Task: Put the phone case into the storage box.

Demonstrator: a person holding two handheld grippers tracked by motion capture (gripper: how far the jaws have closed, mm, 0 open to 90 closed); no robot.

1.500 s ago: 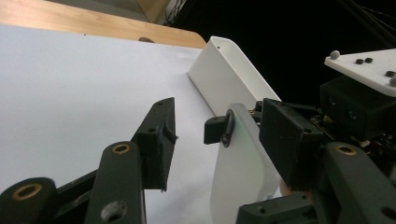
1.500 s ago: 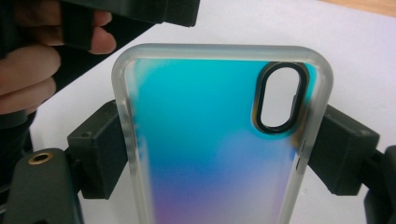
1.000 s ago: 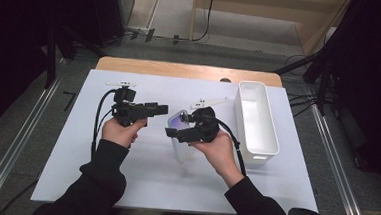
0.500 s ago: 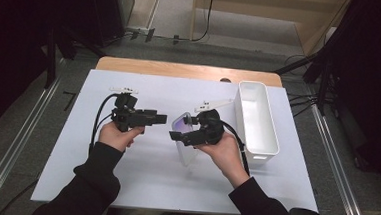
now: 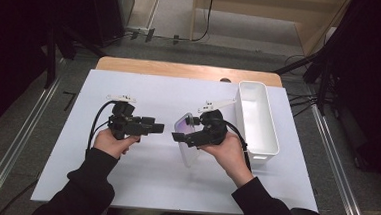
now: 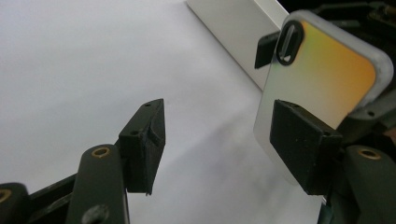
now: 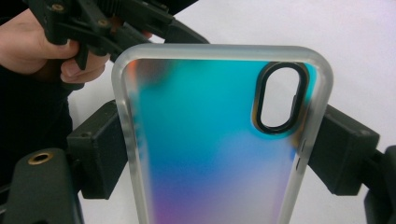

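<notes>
Here the right gripper (image 5: 182,137) holds the phone case (image 7: 219,140) clamped by its long edges above the white table (image 5: 138,184), so the left gripper (image 5: 158,129), jaws apart just beside it, must likely close on its free end.

A white sheet (image 5: 139,179) covers a wooden table (image 5: 181,69), whose bare edge shows along the far side. Grey carpeted floor (image 5: 49,86) surrounds it, with metal rails (image 5: 4,164) running on both sides. Beyond stand dark black stands (image 5: 57,39), a light wooden cabinet (image 5: 264,12) and cables (image 5: 204,18) trailing across the floor.
</notes>
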